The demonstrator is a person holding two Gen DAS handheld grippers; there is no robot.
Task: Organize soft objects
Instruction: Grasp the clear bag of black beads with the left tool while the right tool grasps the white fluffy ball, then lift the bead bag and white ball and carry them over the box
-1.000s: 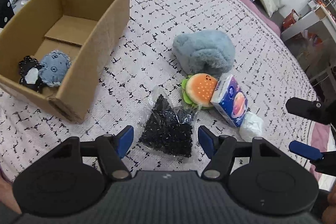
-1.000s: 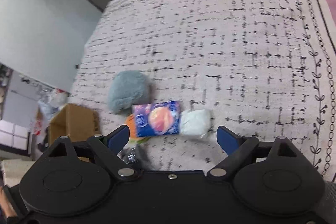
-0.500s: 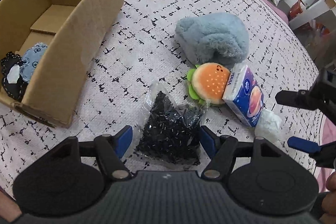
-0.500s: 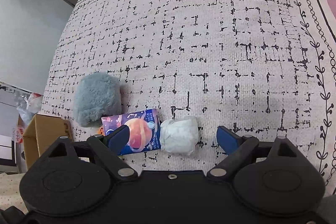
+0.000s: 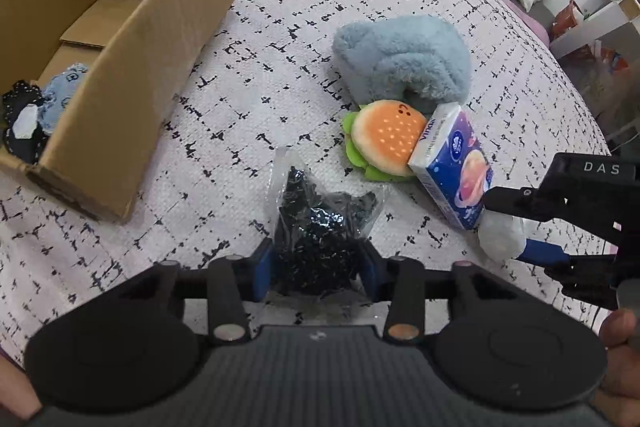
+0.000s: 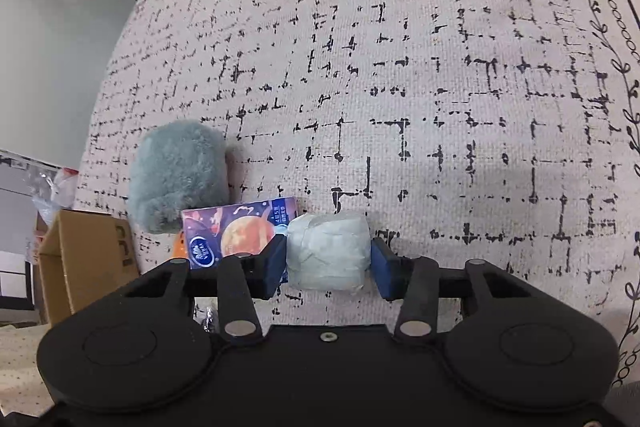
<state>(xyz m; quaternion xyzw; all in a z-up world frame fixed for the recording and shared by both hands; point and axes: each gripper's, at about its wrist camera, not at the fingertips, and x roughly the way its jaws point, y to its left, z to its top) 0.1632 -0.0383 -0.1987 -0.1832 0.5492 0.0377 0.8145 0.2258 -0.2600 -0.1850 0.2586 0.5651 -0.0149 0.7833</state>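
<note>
Left gripper (image 5: 316, 261) clamps bead bag (image 5: 320, 227) (right gripper (image 6: 329, 263) seemingly squeezes white bundle (image 6: 328, 251)).

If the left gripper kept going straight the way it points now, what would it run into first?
The left gripper already has the bag of black pieces between its fingers, so that comes first. Beyond it lies bare bedspread; the burger plush sits slightly right of the line, though depth is uncertain.

Tissue pack (image 6: 236, 233) crowds the wad (image 6: 327, 251) (left side) — right lies open.

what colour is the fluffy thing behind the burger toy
Pale grey-blue; the fluffy plush shows best in the left wrist view.
</note>
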